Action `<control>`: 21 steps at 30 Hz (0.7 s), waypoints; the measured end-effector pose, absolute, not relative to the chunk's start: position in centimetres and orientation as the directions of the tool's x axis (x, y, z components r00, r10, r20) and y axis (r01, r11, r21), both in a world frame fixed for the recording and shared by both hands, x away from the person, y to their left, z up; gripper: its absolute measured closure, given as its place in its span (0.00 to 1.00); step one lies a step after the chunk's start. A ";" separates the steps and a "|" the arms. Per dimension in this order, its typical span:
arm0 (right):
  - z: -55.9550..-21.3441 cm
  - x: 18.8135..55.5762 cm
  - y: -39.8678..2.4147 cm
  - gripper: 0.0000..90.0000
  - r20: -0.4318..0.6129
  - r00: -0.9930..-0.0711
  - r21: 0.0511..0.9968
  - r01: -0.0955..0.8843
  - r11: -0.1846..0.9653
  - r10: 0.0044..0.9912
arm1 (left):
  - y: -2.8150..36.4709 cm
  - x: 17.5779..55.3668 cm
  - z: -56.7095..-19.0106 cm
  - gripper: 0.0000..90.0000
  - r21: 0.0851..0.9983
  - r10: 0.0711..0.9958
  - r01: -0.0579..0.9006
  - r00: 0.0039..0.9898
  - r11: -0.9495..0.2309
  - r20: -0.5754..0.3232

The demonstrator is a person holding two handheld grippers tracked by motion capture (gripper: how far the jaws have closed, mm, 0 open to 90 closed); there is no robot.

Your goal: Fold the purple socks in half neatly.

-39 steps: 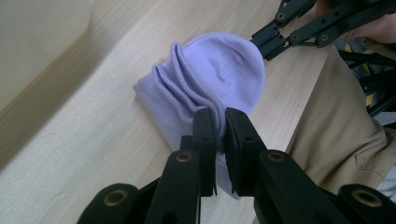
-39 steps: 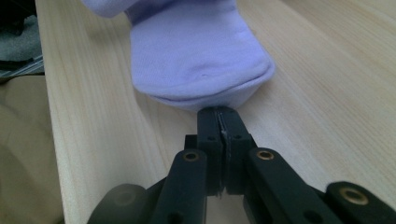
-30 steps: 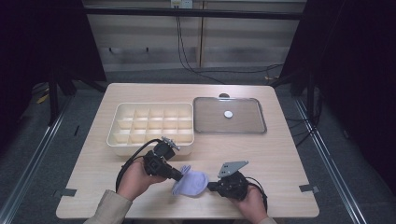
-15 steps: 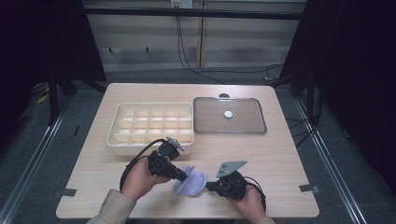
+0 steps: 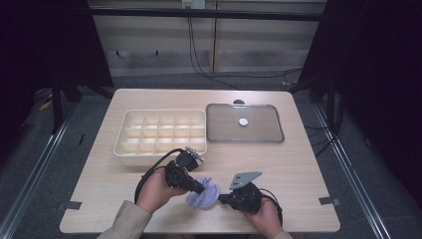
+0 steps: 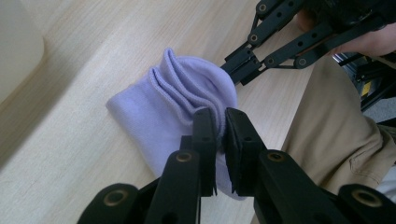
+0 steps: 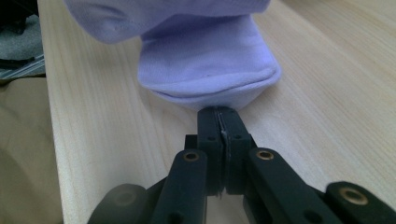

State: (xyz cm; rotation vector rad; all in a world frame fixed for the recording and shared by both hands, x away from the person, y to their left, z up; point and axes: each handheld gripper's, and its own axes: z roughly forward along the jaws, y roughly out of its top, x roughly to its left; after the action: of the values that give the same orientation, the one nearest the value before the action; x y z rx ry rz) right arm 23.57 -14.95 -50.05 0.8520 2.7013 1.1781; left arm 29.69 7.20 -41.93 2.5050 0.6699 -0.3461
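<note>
Both sets of jaws are pinched down on the same thing, a little lavender sock (image 5: 203, 193) lying near the front edge of the table (image 5: 298, 164). The left gripper (image 6: 220, 122) has its two black jaws squeezed onto a fold of the fabric, with a thin strip of purple showing between the pads in the left gripper view. The right gripper (image 7: 219, 116) is clamped tight too, jaws basically flat against each other, biting the very edge of the sock where the fabric comes to a rounded hem (the sliver of cloth between the pads is so thin you can barely see it, but the hem runs right into the jaw tips).

The sock itself is bunched up, cuff end ruffled into a few layered ridges, and it sits on the pale wood between the two grippers. From the high view the left gripper (image 5: 195, 186) comes in from the sock's left and the right gripper (image 5: 222, 199) from its right, so they face each other across it. In the left gripper view you can also see the other gripper's black linkage reaching in from the top right to meet the sock.

Going outward: a hand wraps each gripper, tan sleeves come in from the bottom, and a black cable loops off the left one. Behind the sock, just past the left gripper, sits a cream divided tray (image 5: 161, 133), all compartments bare. Beside that to the right is a grey flat tray (image 5: 244, 124) with a small white round thing (image 5: 243, 121) in the middle, well apart from the sock
</note>
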 end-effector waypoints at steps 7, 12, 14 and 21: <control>-50.1 23.6 -14.9 0.98 0.155 -0.843 0.697 0.463 0.548 0.516 | 6.6 29.7 -42.4 0.92 0.408 0.384 0.517 0.848 -0.753 -0.365; -50.1 23.6 -14.9 0.98 0.153 -0.844 0.698 0.461 0.548 0.514 | 6.5 29.7 -42.7 0.92 0.406 0.389 0.521 0.846 -0.751 -0.366; -50.1 23.6 -14.9 0.98 0.149 -0.845 0.697 0.458 0.551 0.514 | 6.4 29.7 -43.0 0.92 0.394 0.398 0.522 0.845 -0.757 -0.356; -50.1 23.6 -14.8 0.98 0.155 -0.845 0.699 0.460 0.547 0.512 | 5.6 29.3 -43.7 0.92 0.385 0.389 0.506 0.855 -0.772 -0.343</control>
State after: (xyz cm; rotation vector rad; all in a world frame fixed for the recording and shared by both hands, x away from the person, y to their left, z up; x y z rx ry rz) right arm 23.61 -14.85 -50.11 0.8505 2.7036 1.1910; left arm 29.32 5.56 -43.65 2.5566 0.6565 -0.3365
